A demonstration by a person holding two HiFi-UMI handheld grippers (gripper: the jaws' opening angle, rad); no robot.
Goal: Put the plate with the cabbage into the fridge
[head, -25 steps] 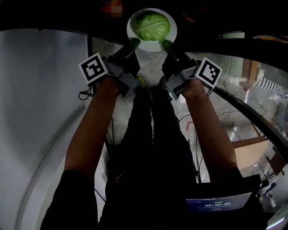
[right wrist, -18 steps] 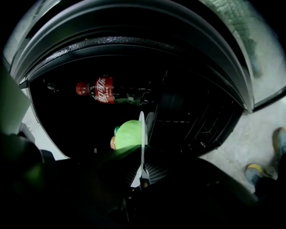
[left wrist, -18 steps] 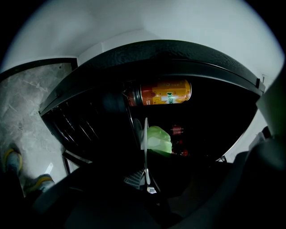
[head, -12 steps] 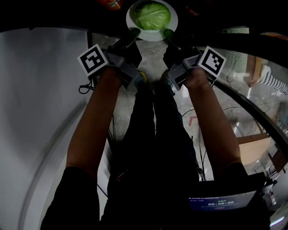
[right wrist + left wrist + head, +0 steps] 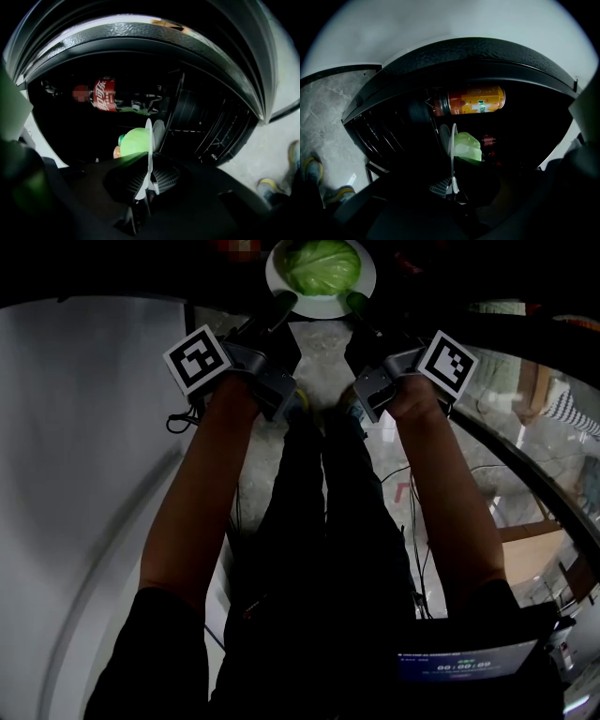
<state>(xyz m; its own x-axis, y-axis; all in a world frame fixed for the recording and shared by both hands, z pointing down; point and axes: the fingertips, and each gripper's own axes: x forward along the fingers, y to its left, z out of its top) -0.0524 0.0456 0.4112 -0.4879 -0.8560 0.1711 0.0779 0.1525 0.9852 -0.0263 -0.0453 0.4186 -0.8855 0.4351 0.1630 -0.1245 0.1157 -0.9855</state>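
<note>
Clamped on one plate [image 5: 323, 306], near rim left and right: left gripper [image 5: 284, 304], right gripper [image 5: 356, 303]. Between and just past tips, one cabbage [image 5: 322, 263] on plate, at fridge [image 5: 473, 51] curved opening edge, dark room ahead. Farther inside: one orange can [image 5: 476, 99], one cola bottle [image 5: 105, 99].

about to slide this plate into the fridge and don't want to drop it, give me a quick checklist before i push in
1. Left gripper shut on plate rim: ok.
2. Right gripper shut on the opposite rim: ok.
3. Cabbage seated mid-plate: ok.
4. Fridge open ahead: ok.
5. Free shelf spot for the plate: cannot tell; the interior is dark, with an orange can and a cola bottle lying inside.
</note>
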